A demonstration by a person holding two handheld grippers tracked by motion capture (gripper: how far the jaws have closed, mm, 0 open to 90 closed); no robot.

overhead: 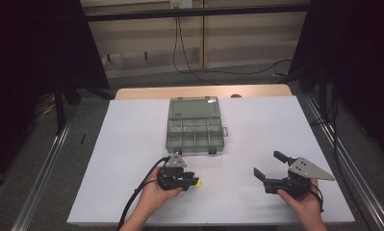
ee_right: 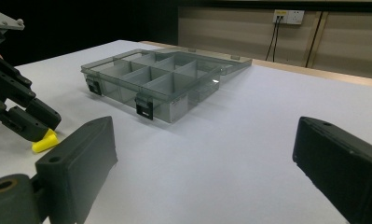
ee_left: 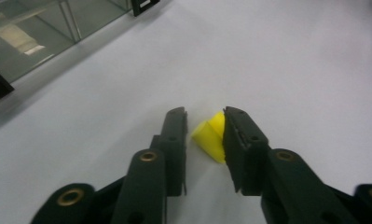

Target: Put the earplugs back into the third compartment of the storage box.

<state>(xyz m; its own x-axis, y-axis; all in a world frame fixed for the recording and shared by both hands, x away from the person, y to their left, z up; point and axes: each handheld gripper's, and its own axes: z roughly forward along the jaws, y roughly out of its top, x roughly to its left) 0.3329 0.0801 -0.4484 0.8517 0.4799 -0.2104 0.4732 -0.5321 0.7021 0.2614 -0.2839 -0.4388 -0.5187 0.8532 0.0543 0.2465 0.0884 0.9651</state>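
At lower centre of the high view, the left gripper is closing its jaws around a small yellow piece lying crosswise between them, apparently touching only one pad, while the right gripper is idling spread wide at lower right.

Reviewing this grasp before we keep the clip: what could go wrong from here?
1. The yellow piece sits skewed between the left gripper jaws, touching one, a gap at the other; it may twist or pop out as they close.
2. The piece is small and near the jaw tips, so a lift could drop it.
3. The organizer box compartments are narrow; placing could miss.
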